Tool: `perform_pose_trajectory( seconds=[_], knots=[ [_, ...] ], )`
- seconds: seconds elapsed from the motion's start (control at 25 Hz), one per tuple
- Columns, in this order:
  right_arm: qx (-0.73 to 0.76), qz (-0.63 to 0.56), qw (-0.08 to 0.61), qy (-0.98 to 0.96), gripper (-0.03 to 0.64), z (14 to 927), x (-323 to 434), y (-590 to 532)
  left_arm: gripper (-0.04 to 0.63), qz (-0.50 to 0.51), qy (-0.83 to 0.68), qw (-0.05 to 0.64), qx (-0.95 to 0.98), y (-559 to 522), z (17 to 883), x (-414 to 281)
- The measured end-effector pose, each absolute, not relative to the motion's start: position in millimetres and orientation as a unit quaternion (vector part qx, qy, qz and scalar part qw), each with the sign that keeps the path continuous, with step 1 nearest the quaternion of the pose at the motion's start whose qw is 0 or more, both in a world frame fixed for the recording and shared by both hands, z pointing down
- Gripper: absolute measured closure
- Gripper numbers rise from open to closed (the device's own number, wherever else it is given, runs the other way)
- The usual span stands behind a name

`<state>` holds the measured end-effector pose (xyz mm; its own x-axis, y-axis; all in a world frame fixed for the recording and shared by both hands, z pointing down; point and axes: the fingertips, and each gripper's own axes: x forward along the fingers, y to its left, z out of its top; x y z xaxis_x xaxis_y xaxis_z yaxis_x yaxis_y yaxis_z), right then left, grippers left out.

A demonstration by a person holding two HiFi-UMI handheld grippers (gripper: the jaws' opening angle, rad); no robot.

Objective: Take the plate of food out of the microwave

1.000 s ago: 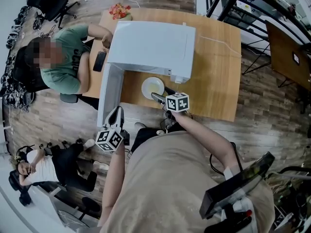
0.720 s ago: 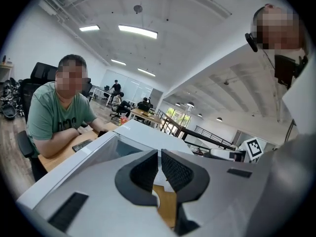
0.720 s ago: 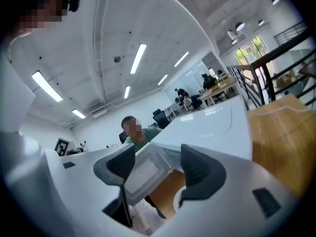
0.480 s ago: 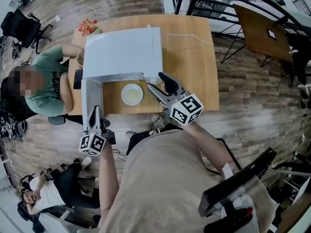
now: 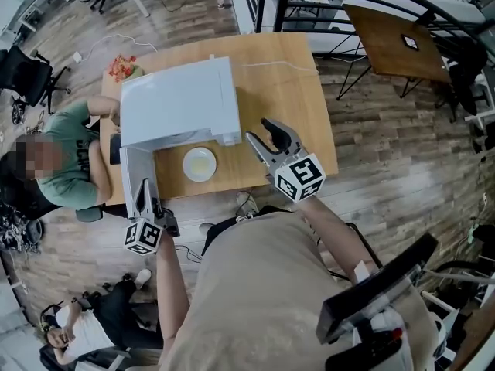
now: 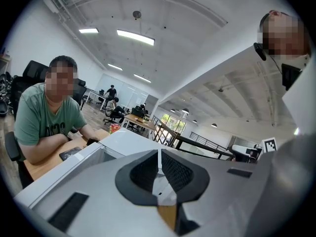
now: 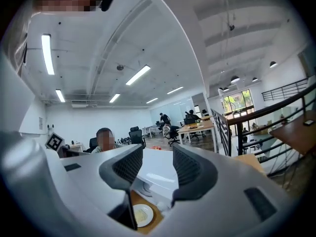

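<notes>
Right claw (image 5: pixel 257 128) has risen clear of the plate of food (image 5: pixel 199 164), its jaws just narrowing yet apart and empty. Plate rests on the table (image 5: pixel 286 83) before the open microwave (image 5: pixel 178 103). Left claw (image 5: pixel 145 185) is closed, empty.

Head view: wood table (image 5: pixel 309 122) at 12. Person in green (image 5: pixel 69 168) sits at its 9 o'clock side, w/ dark phone (image 5: pixel 114 149) by their arm. Red flowers (image 5: pixel 121 68) on table's 10 o'clock corner. 2nd table (image 5: pixel 394 41) at 2. Another person (image 5: pixel 81 331) at 8, low on plank floor (image 5: pixel 371 153).
</notes>
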<state>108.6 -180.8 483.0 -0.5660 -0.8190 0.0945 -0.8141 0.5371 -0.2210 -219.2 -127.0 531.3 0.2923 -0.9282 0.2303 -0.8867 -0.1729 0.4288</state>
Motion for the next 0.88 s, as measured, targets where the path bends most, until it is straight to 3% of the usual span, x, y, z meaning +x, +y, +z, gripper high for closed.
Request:
perform_pose_trajectory(
  seconds=[0.88],
  knots=[
    [-0.440, -0.151, 0.005, 0.885, 0.430, 497, 78, -168, 0.589, -0.043, -0.607, 0.277, 0.744, -95, 557, -232]
  ],
)
